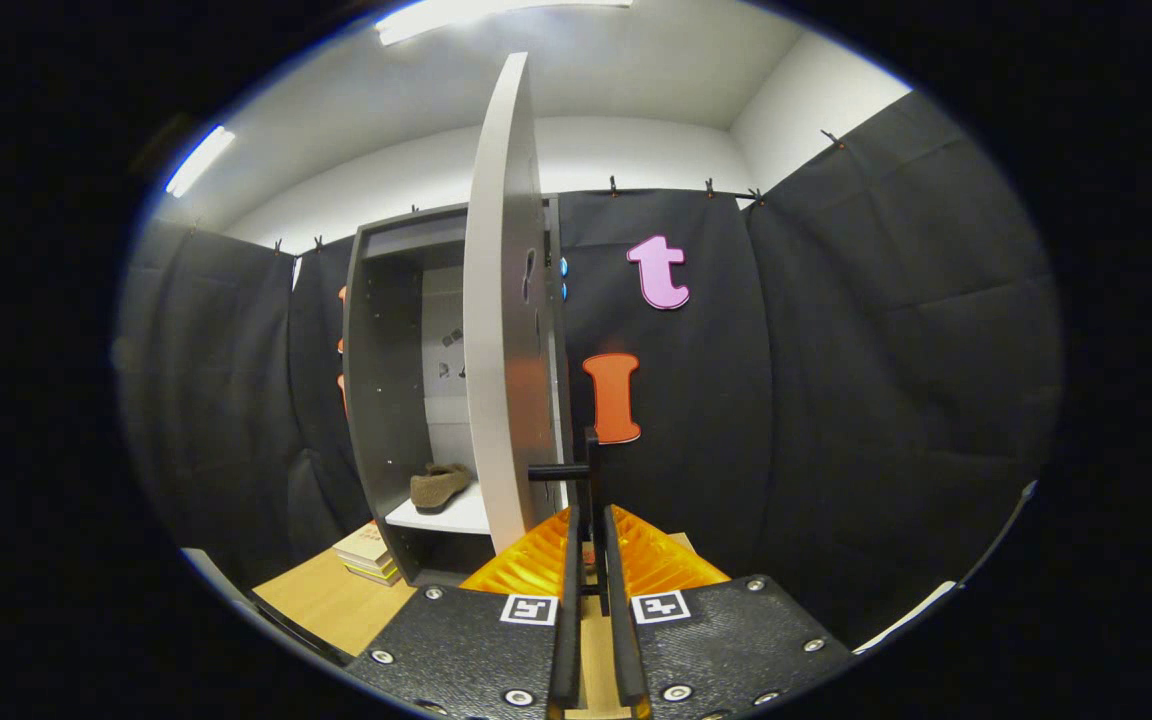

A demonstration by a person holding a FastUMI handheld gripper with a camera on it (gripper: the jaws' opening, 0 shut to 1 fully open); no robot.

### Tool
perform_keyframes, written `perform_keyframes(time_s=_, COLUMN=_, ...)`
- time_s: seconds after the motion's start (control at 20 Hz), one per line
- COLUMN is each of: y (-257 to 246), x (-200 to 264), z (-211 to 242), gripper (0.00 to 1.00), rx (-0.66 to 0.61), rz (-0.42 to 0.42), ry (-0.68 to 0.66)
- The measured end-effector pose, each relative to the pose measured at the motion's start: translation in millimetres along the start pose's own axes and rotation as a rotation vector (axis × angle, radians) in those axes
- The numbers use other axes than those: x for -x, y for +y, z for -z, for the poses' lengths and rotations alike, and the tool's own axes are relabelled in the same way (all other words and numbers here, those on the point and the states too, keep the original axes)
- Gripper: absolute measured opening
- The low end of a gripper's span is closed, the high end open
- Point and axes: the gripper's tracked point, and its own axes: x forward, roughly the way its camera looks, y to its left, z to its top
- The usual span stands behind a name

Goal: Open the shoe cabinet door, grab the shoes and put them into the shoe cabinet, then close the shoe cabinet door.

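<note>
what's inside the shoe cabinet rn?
One brown shoe sits on the white shelf inside the shoe cabinet. The open door covers the cabinet's right part. The gripper has its jaws closed on the door's black handle.

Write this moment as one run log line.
gripper: shut on door handle | cabinet door: open, edge-on | shoe: on white shelf inside | phase: closing door
</note>
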Motion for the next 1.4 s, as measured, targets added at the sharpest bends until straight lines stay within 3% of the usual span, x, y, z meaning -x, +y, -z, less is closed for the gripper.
perform_keyframes(time_s=0.4, y=20, x=28, z=-11, gripper=0.12, rx=0.057, rz=0.095, ry=-0.033)
perform_keyframes(time_s=0.65, y=78, x=42, z=4, gripper=0.17, rx=0.024, rz=0.072, ry=-0.028)
perform_keyframes(time_s=0.7, y=87, x=43, z=11, gripper=0.29, rx=0.032, rz=0.07, ry=-0.013)
perform_keyframes(time_s=0.85, y=109, x=40, z=30, gripper=0.5, rx=0.072, rz=0.101, ry=0.021)
perform_keyframes(time_s=1.0, y=142, x=34, z=53, gripper=0.73, rx=0.043, rz=0.056, ry=0.054)
perform_keyframes(time_s=1.1, y=158, x=29, z=75, gripper=0.8, rx=0.026, rz=0.035, ry=0.087)
perform_keyframes(time_s=1.4, y=171, x=15, z=125, gripper=0.88, rx=0.015, rz=0.004, ry=0.125)
